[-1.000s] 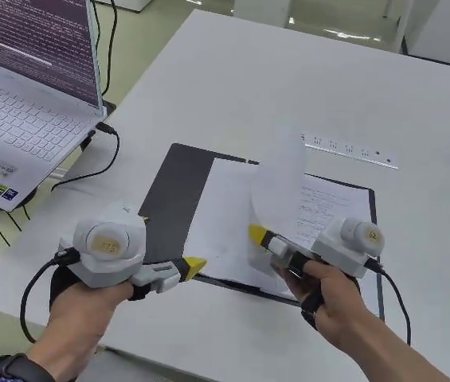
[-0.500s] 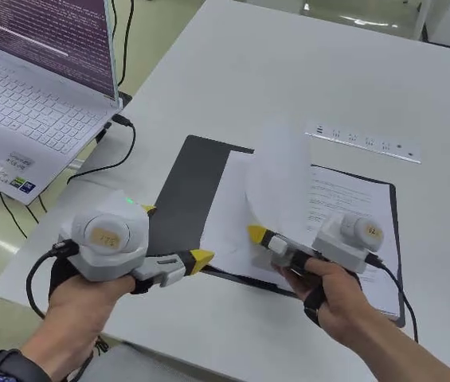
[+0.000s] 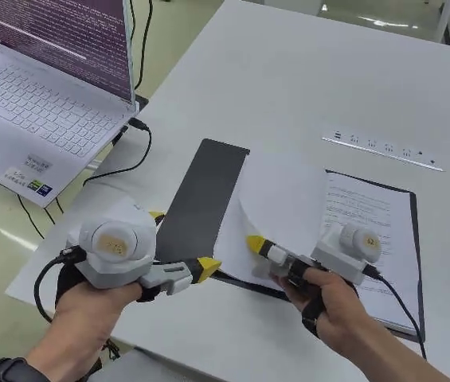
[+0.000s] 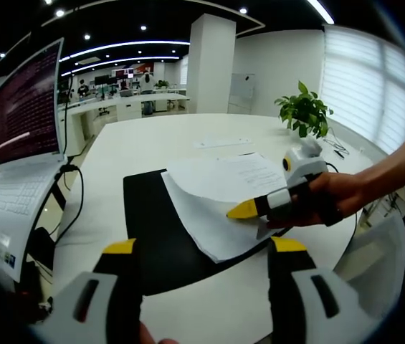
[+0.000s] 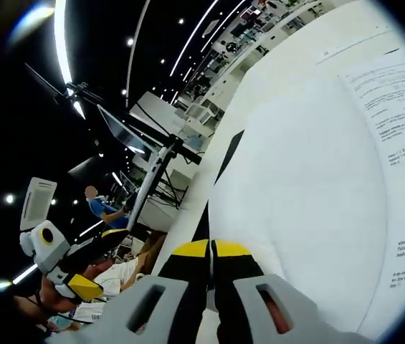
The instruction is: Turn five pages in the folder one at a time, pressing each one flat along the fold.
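Note:
The black folder [image 3: 201, 199] lies open on the white table, its left inner cover bare. A white page [image 3: 280, 203] arches from the fold over to the left, blank side up. My right gripper [image 3: 255, 243] is shut on that page's near edge, its yellow jaws pressed together [image 5: 211, 251]. The printed sheet [image 3: 376, 231] below lies flat on the right half. My left gripper [image 3: 181, 240] hovers open at the folder's near left corner, holding nothing. In the left gripper view its gap [image 4: 203, 247] faces the folder [image 4: 152, 229], the page [image 4: 216, 193] and the right gripper [image 4: 245, 209].
An open laptop [image 3: 49, 87] stands at the left, with black cables [image 3: 129, 155] running toward the folder. A white power strip [image 3: 384, 150] lies beyond the folder. The table's near edge [image 3: 209, 342] runs under both hands. A potted plant [image 4: 304, 107] stands far right.
The right gripper has carried the raised page leftward and down, so it now arches low over the left half. The head camera has shifted. The left gripper holds about the same place.

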